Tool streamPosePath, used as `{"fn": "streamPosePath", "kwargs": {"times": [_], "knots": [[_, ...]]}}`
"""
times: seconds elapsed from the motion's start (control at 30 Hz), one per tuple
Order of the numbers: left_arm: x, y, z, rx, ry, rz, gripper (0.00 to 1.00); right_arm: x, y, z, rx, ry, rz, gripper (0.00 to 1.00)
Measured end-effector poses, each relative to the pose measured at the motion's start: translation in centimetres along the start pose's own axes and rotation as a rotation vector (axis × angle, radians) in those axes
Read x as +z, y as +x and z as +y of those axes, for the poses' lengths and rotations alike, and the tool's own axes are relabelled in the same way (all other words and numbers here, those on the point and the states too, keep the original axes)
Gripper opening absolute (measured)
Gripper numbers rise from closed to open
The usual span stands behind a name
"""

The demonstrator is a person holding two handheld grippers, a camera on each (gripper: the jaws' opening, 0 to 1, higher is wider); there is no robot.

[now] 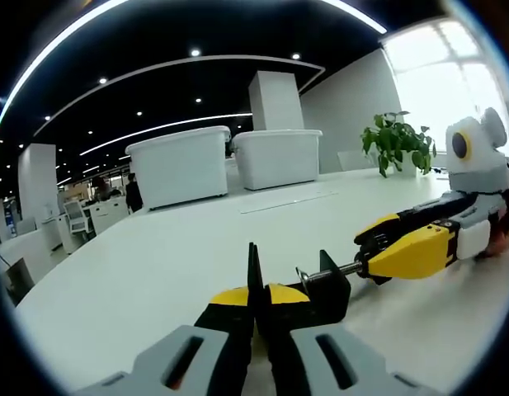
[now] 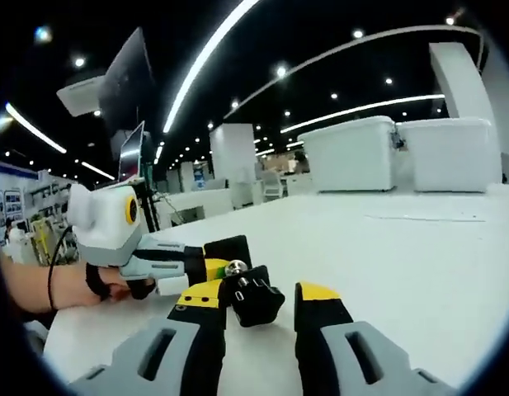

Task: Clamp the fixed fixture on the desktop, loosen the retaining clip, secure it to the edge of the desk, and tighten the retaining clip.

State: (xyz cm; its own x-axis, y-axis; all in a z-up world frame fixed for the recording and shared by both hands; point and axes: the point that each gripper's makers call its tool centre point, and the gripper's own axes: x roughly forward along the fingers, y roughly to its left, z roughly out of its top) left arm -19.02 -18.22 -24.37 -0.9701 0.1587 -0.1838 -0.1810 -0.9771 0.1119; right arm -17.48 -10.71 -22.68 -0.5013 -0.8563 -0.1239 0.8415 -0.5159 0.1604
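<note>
Gripping the black clamp fixture [image 1: 320, 289] on the white desk [image 1: 155, 272], the left gripper [image 1: 256, 307] had its jaws pinched on the frame in the left gripper view, while the right gripper [image 1: 371, 254] met the screw. In the right gripper view its own jaws stood spread around the knob [image 2: 252, 299]. Loosening seemed in hand; next, pinching and turning that knob.

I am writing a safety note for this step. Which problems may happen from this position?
1. The left gripper pinches the clamp on a thin edge, so the clamp may twist when its screw is turned.
2. The right gripper has its jaws apart around the black knob; on closing, it may slip off.
3. The white table looks smooth, so the clamp could slide.
</note>
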Motion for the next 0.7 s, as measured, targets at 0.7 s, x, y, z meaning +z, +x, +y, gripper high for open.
{"fn": "streamPosePath", "kwargs": {"times": [0.7], "knots": [[-0.03,-0.01,-0.04,0.0,0.001,0.001,0.05,-0.73,-0.01,0.98,0.003,-0.177,0.019,0.24]]}}
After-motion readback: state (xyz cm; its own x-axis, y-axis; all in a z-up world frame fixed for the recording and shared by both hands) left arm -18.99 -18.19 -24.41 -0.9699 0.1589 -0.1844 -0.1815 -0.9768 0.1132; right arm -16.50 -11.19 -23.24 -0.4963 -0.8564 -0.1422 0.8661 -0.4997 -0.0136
